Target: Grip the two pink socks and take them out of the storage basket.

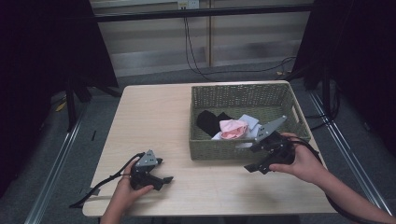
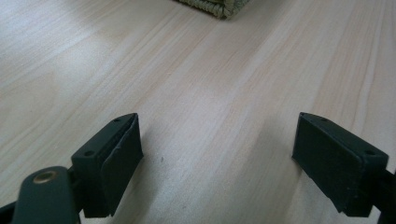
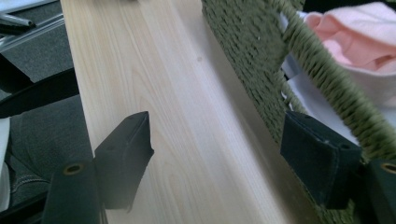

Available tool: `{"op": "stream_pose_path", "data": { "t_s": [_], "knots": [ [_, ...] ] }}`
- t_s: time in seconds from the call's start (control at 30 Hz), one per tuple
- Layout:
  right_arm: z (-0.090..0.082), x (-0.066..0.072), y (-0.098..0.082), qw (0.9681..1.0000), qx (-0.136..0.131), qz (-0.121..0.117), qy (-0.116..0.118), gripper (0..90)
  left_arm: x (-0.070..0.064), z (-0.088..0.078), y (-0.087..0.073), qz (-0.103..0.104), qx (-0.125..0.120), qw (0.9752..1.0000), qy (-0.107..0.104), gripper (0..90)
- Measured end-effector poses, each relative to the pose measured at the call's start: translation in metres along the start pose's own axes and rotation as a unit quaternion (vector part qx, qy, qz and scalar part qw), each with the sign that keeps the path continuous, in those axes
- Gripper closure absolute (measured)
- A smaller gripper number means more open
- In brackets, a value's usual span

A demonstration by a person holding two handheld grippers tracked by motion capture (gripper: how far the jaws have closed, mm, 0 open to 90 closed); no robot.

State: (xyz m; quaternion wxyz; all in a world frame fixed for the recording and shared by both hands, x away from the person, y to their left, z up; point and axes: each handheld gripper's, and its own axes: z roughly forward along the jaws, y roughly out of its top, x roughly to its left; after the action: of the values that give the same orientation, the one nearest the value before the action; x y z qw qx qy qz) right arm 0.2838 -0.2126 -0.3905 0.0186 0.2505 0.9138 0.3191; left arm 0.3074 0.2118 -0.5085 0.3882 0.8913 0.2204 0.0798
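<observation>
Nearest, the left gripper [image 1: 156,173] rests low on the table [image 1: 154,116], gripped from behind, jaws wide apart over bare wood. Farther right, the right gripper [image 1: 261,156] is tilted beside the woven basket [image 1: 233,95], jaws apart, one seemingly touching its front wall. Inside lie pink cloth [image 1: 232,129] and black cloth [image 1: 209,121].

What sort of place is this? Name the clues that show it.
Probably a recording studio or lab: dark curtains flank a lone wooden table, cables trail across grey carpet, and a woven basket holds clothes.
</observation>
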Motion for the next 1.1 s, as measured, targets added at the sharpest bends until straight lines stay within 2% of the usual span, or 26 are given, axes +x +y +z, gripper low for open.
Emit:
{"op": "stream_pose_path", "data": {
  "t_s": [0.13,0.4,0.47,0.83,1.1],
  "knots": [
    [-0.006,-0.002,0.007,1.0,-0.002,0.003,0.001,24.8,0.0,0.0,0.0,0.0,0.0,1.0,0.0,15.0],
    [-0.016,-0.011,0.021,0.9999,0.0,-0.004,-0.011,25.4,0.0,0.0,0.0,-0.001,0.001,1.0,0.0,15.0],
    [-0.018,-0.013,0.024,0.9999,0.003,0.005,-0.01,25.4,0.0,0.0,0.0,-0.001,0.001,1.0,0.0,15.0],
    [-0.019,-0.029,0.042,0.9997,0.008,0.006,-0.021,26.1,0.0,0.0,0.0,0.0,0.0,1.0,0.0,15.0],
    [-0.016,-0.047,0.056,0.9993,0.006,0.016,-0.035,28.5,0.0,0.0,0.0,0.0,0.001,1.0,0.0,15.0]
  ]
}}
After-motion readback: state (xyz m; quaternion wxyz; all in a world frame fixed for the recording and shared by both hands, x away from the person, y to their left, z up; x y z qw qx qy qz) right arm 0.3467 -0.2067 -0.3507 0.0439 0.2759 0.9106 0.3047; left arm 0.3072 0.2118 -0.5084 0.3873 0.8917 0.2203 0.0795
